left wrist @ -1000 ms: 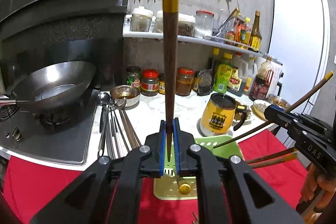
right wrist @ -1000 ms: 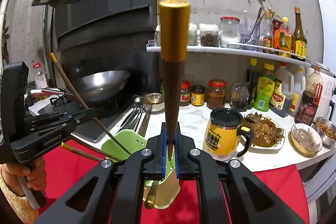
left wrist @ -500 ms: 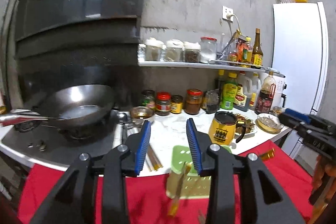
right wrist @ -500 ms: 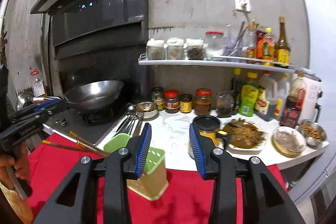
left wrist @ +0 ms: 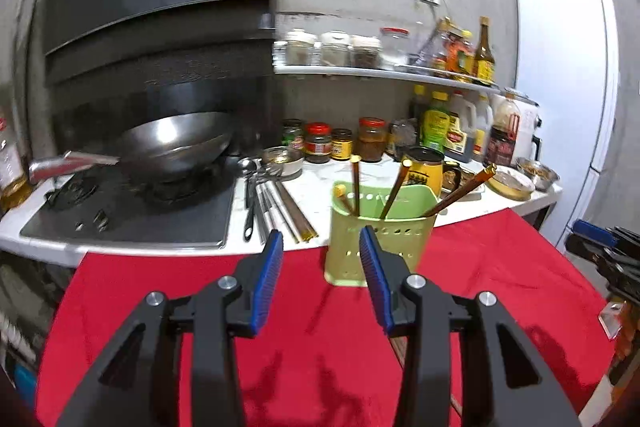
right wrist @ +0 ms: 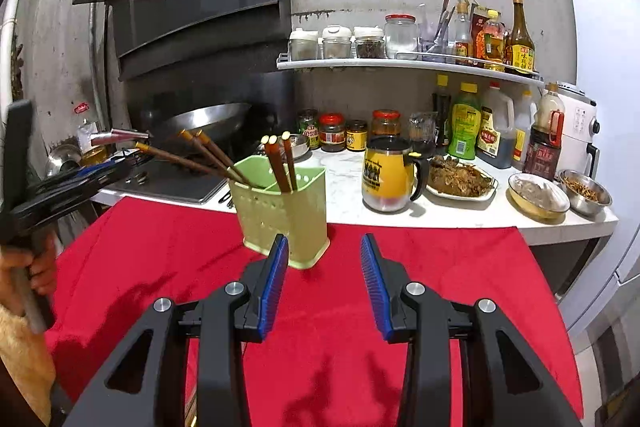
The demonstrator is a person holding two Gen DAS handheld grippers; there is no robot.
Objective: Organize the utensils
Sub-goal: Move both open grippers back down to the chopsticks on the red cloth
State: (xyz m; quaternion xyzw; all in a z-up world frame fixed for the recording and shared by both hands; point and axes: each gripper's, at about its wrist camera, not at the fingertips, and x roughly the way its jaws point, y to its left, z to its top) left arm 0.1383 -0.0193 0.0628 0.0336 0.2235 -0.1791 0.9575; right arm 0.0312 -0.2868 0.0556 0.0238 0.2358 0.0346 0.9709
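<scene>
Your left claw [left wrist: 321, 245] is released, its blue pads spread wide with nothing between them, and it hangs above the red cloth [left wrist: 304, 311]. Just ahead of it and slightly to its right stands the green holder [left wrist: 378, 247] on that cloth, near the edge of the white counter [left wrist: 320, 195]. Brown chopsticks [left wrist: 354, 185] with gold tips stick out of the holder — one nearly upright, others leaning toward the right. Ahead and to the left of this claw, a bundle of metal utensils [left wrist: 266, 199] lies flat on the counter beside the black stove [left wrist: 132, 211], where a wok [left wrist: 176, 143] sits on the burner. Beyond the holder stands a yellow mug [left wrist: 426, 169].

Your right claw [right wrist: 323, 253] is released too, pads apart and holding nothing, above the same red cloth [right wrist: 360, 287]. From here the holder [right wrist: 282, 219] sits just ahead and to the left, nearly touching the line of the left pad. A group of chopsticks [right wrist: 280, 163] stands close to upright in it, while several more lean out far to the left over the stove. The yellow mug [right wrist: 386, 173] is ahead and slightly right on the counter [right wrist: 440, 215], with a plate of food [right wrist: 460, 181] and two small bowls further right. At the far left edge of this view you can see the body of the other claw in your hand [right wrist: 28, 267] — too side-on to judge its pads from here.
</scene>
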